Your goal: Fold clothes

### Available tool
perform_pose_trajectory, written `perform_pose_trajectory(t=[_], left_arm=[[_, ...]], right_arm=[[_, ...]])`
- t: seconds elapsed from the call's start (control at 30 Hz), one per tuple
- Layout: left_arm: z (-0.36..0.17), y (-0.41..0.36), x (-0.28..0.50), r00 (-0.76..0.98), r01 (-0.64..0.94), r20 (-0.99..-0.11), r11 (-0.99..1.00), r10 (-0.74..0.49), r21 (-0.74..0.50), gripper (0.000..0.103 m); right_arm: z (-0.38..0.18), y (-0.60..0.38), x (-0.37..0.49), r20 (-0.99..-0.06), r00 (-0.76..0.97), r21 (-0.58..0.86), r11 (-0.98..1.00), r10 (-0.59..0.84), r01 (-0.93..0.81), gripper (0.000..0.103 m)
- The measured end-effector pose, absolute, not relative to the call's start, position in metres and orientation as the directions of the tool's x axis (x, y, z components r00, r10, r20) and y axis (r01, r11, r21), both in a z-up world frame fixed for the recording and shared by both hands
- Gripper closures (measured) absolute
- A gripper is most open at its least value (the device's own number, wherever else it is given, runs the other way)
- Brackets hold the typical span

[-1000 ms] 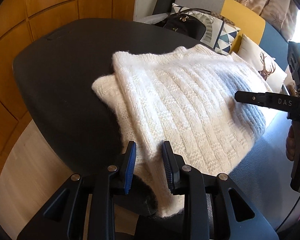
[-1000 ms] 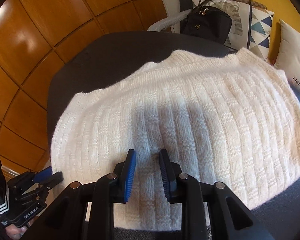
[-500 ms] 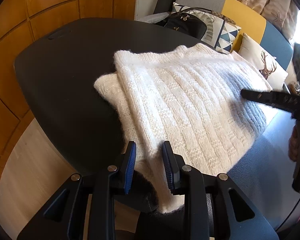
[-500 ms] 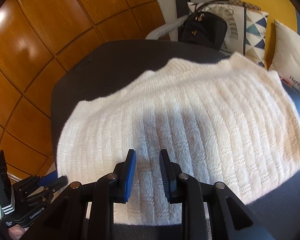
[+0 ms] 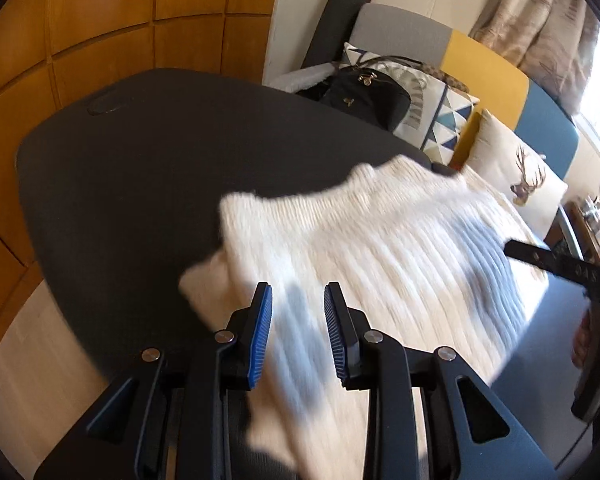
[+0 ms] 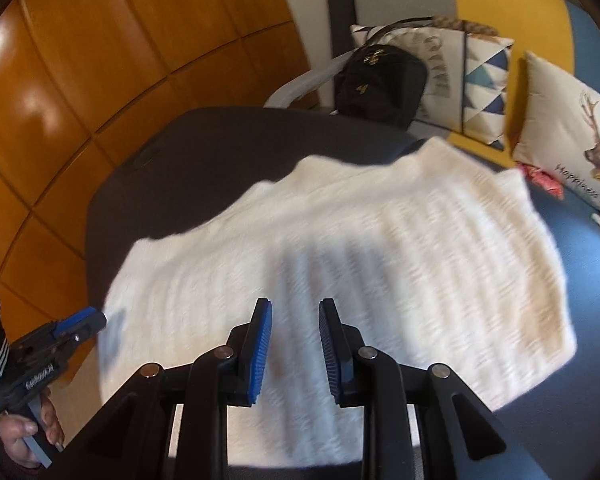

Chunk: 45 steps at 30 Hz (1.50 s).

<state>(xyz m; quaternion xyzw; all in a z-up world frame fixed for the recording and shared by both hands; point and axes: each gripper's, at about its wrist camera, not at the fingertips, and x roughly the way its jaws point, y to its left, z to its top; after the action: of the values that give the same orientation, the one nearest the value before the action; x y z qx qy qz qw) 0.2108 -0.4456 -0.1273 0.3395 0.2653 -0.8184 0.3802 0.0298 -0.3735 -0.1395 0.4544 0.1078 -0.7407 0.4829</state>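
Sweater: one cream-white ribbed knit sweater (image 5: 380,248) lies folded into a rough rectangle on the dark grey round-cornered table (image 5: 132,168). It sits toward the near, sofa-side part of the top, with a lower layer poking out at its left edge in the left wrist view. Both views are motion-blurred over the knit.

Left gripper: the black two-finger left gripper with blue ribbed pads (image 5: 298,334) hovers above the near left corner of the sweater. Its jaws stand a narrow way apart with nothing between them; only the knit shows below the gap.

Right gripper: the black two-finger right gripper with blue ribbed pads (image 6: 295,350) hangs over the near edge of the sweater. Its jaws are also narrowly parted and empty.

Hands: one hand (image 6: 28,432) grips the left tool's handle at the lower left of the right wrist view.

Containers: one black handbag with gold fittings (image 6: 380,80) stands on the sofa seat beyond the table, closed as far as can be seen; its contents cannot be told.

Sofa: one sofa with grey, yellow and blue back panels (image 5: 488,72) runs behind the table.

Cushions: two patterned ones counted, a triangle-print cushion (image 6: 484,92) behind the bag and a cream stag-print cushion (image 6: 580,128) beside it.

Wall: orange-brown wooden panelling (image 6: 80,60) fills the left.

Small item: one red scrap (image 6: 540,178) lies on the seat; what it is cannot be told.
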Motion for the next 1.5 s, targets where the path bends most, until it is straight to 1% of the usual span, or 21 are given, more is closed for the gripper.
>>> perform_pose_trajectory(t=[0.1, 0.17, 0.23, 0.33, 0.43, 0.5, 0.6, 0.67, 0.77, 0.87, 0.9, 1.0, 1.07, 1.13, 1.23, 1.27, 1.3, 1.33, 1.37, 1.43, 1.5], left_arm=[[-0.148, -0.465, 0.203, -0.423, 0.84, -0.813, -0.509, -0.4, -0.186, 0.074], [-0.162, -0.476, 0.21, -0.43, 0.847, -0.828, -0.479, -0.358, -0.233, 0.074], [-0.158, -0.475, 0.219, -0.467, 0.837, -0.81, -0.473, -0.355, -0.275, 0.074], [-0.146, -0.475, 0.226, -0.489, 0.837, -0.781, -0.461, -0.389, -0.294, 0.073], [-0.136, -0.479, 0.222, -0.52, 0.825, -0.751, -0.467, -0.407, -0.319, 0.073], [-0.137, -0.485, 0.207, -0.514, 0.821, -0.759, -0.487, -0.4, -0.299, 0.073], [-0.154, -0.492, 0.19, -0.416, 0.856, -0.833, -0.465, -0.364, -0.225, 0.072], [-0.155, -0.494, 0.197, -0.426, 0.861, -0.828, -0.445, -0.364, -0.248, 0.072], [-0.146, -0.492, 0.201, -0.455, 0.851, -0.806, -0.451, -0.378, -0.269, 0.071], [-0.13, -0.487, 0.181, -0.512, 0.797, -0.771, -0.543, -0.378, -0.263, 0.069], [-0.128, -0.485, 0.171, -0.521, 0.777, -0.773, -0.577, -0.362, -0.253, 0.064], [-0.13, -0.49, 0.138, -0.532, 0.722, -0.795, -0.647, -0.291, -0.246, 0.06], [-0.14, -0.499, 0.121, -0.514, 0.705, -0.831, -0.656, -0.211, -0.269, 0.06], [-0.151, -0.505, 0.113, -0.51, 0.701, -0.849, -0.64, -0.141, -0.315, 0.059], [-0.154, -0.504, 0.102, -0.471, 0.704, -0.865, -0.665, -0.174, -0.25, 0.06], [-0.154, -0.501, 0.1, -0.455, 0.702, -0.869, -0.679, -0.196, -0.214, 0.061], [-0.153, -0.497, 0.097, -0.44, 0.701, -0.871, -0.69, -0.217, -0.182, 0.071], [-0.153, -0.497, 0.098, -0.435, 0.708, -0.87, -0.686, -0.232, -0.17, 0.075], [-0.153, -0.496, 0.099, -0.43, 0.717, -0.869, -0.678, -0.247, -0.162, 0.077], [-0.154, -0.501, 0.105, -0.432, 0.759, -0.862, -0.624, -0.265, -0.188, 0.085], [-0.153, -0.503, 0.11, -0.442, 0.787, -0.851, -0.579, -0.285, -0.215, 0.086]], right_arm=[[-0.158, -0.382, 0.013, -0.81, -0.123, 0.276, -0.558, -0.573, 0.783, 0.079], [-0.175, -0.387, 0.007, -0.835, -0.098, 0.279, -0.571, -0.541, 0.772, 0.079], [-0.174, -0.386, 0.008, -0.825, -0.101, 0.276, -0.553, -0.556, 0.786, 0.079], [-0.158, -0.383, 0.002, -0.786, -0.071, 0.328, -0.512, -0.614, 0.794, 0.077], [-0.148, -0.389, -0.009, -0.779, -0.101, 0.302, -0.51, -0.619, 0.805, 0.077], [-0.153, -0.396, -0.019, -0.787, -0.095, 0.303, -0.516, -0.61, 0.802, 0.077], [-0.172, -0.412, -0.034, -0.824, -0.066, 0.297, -0.528, -0.562, 0.795, 0.078], [-0.168, -0.415, -0.037, -0.815, -0.066, 0.295, -0.51, -0.576, 0.808, 0.079], [-0.15, -0.41, -0.05, -0.775, -0.046, 0.343, -0.48, -0.631, 0.807, 0.079], [-0.144, -0.413, -0.056, -0.76, 0.017, 0.374, -0.416, -0.649, 0.829, 0.077], [-0.146, -0.415, -0.056, -0.764, 0.038, 0.37, -0.388, -0.645, 0.844, 0.077], [-0.156, -0.429, -0.05, -0.796, 0.061, 0.327, -0.344, -0.602, 0.88, 0.077], [-0.166, -0.441, -0.047, -0.825, 0.064, 0.297, -0.334, -0.562, 0.895, 0.076], [-0.171, -0.449, -0.04, -0.844, 0.04, 0.241, -0.312, -0.535, 0.919, 0.076], [-0.173, -0.457, -0.028, -0.861, -0.018, 0.145, -0.279, -0.509, 0.949, 0.077], [-0.171, -0.458, -0.025, -0.861, -0.036, 0.122, -0.274, -0.508, 0.954, 0.079], [-0.17, -0.459, -0.023, -0.859, -0.053, 0.102, -0.272, -0.509, 0.957, 0.083], [-0.169, -0.46, -0.022, -0.856, -0.066, 0.091, -0.274, -0.513, 0.957, 0.086], [-0.167, -0.46, -0.022, -0.85, -0.074, 0.089, -0.279, -0.522, 0.956, 0.087], [-0.167, -0.461, -0.026, -0.835, -0.066, 0.122, -0.302, -0.546, 0.946, 0.087], [-0.179, -0.465, -0.029, -0.844, -0.082, 0.115, -0.329, -0.531, 0.937, 0.088]])
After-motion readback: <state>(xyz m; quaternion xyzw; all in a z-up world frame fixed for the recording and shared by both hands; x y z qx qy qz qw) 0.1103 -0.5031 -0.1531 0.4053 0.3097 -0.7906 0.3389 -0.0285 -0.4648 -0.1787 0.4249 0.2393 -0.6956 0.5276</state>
